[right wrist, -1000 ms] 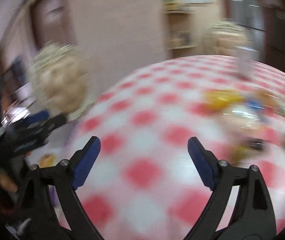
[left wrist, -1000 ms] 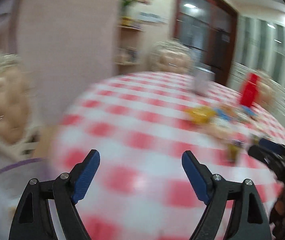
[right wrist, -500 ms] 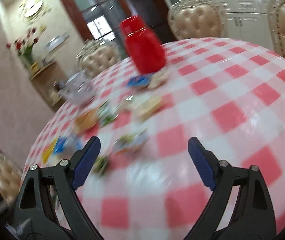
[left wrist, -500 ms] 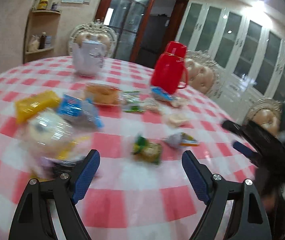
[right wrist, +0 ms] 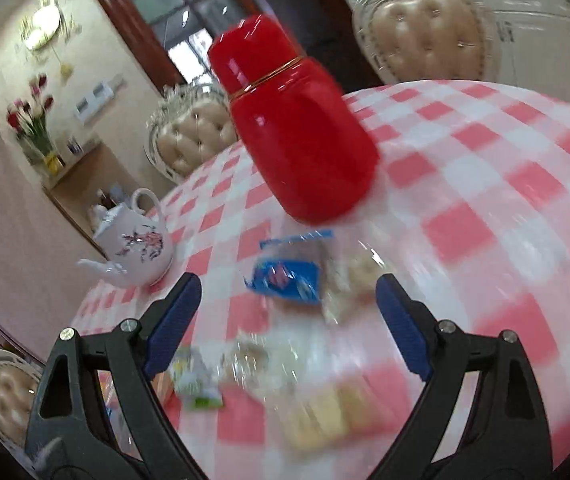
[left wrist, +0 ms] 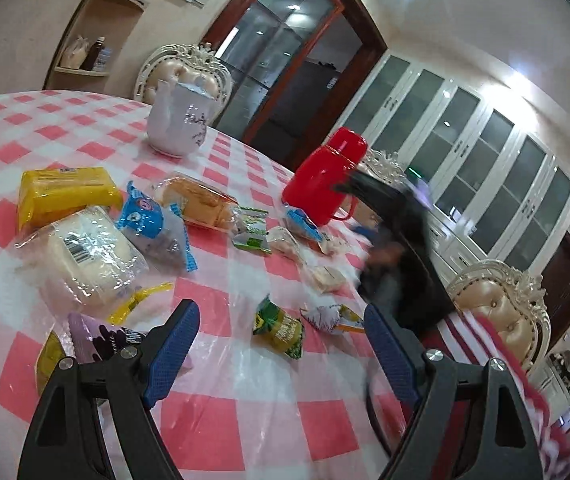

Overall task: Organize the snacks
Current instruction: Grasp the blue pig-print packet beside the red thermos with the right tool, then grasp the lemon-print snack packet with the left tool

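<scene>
Wrapped snacks lie scattered on the red-and-white checked table (left wrist: 245,412): a yellow pack (left wrist: 65,198), a white bun in clear wrap (left wrist: 89,256), a blue packet (left wrist: 153,228), wrapped bread (left wrist: 197,202), a purple packet (left wrist: 105,338) and a small green packet (left wrist: 281,330). My left gripper (left wrist: 281,314) is open above the near edge, and the green packet lies just ahead between its fingers, untouched. My right gripper (right wrist: 288,284) is open over a small blue packet (right wrist: 285,276) and blurred clear-wrapped snacks, in front of the red flask (right wrist: 297,136). It appears as a black blur (left wrist: 397,248) in the left wrist view.
A red flask (left wrist: 325,176) and a white teapot (left wrist: 179,122) stand at the back of the table. Padded chairs (left wrist: 501,312) ring it. A red-and-white striped sleeve (left wrist: 497,344) reaches in at the right. The teapot (right wrist: 137,246) is left of the right gripper.
Both views have swung from the table's left edge and a chair over to the snacks. The right gripper has swept across to the red flask. Both stay open.
</scene>
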Action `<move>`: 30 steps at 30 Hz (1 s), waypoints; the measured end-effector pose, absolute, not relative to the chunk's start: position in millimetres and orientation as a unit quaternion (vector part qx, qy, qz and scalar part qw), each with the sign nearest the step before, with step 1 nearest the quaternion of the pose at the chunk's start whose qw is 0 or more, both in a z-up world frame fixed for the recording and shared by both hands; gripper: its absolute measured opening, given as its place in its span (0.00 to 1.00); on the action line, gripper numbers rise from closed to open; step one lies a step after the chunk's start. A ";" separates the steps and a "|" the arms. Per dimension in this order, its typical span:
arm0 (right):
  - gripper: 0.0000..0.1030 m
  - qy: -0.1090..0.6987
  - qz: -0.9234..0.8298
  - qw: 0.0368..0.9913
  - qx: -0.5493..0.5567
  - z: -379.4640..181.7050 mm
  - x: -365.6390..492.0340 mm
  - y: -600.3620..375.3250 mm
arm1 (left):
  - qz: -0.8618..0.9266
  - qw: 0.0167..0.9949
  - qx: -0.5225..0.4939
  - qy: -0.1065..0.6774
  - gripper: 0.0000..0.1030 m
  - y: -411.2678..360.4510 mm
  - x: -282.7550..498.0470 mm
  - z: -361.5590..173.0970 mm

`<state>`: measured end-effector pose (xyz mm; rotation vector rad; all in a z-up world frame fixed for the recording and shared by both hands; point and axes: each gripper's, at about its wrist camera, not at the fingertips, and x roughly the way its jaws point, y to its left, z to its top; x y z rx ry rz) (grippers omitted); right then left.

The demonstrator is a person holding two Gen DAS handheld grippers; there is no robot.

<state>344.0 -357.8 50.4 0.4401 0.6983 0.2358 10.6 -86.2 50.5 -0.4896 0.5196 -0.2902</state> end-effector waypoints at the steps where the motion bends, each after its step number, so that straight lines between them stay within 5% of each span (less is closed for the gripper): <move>1: 0.88 0.354 0.115 0.907 0.195 51.1 360.1 -343.9 | -0.143 0.927 -0.236 0.254 0.83 -86.2 10.9 50.5; 10: 0.85 0.481 0.029 0.876 -0.022 -4.8 421.7 -258.4 | -0.132 0.925 -0.245 0.258 0.83 -82.3 13.8 47.7; 12: 0.56 0.484 0.054 0.873 -0.014 -8.5 407.8 -262.1 | -0.129 0.926 -0.243 0.257 0.83 -81.8 13.8 48.7; 13: 0.51 0.483 0.064 0.873 -0.012 -6.5 400.1 -263.8 | -0.125 0.928 -0.243 0.253 0.84 -80.7 13.1 49.7; 21: 0.50 0.476 0.174 0.861 0.048 -3.7 262.7 -288.1 | -0.108 0.931 -0.248 0.244 0.84 -75.6 12.8 50.6; 30: 0.50 0.326 0.158 0.925 0.118 66.2 119.0 -354.4 | -0.191 0.915 -0.204 0.290 0.84 -103.5 20.6 47.0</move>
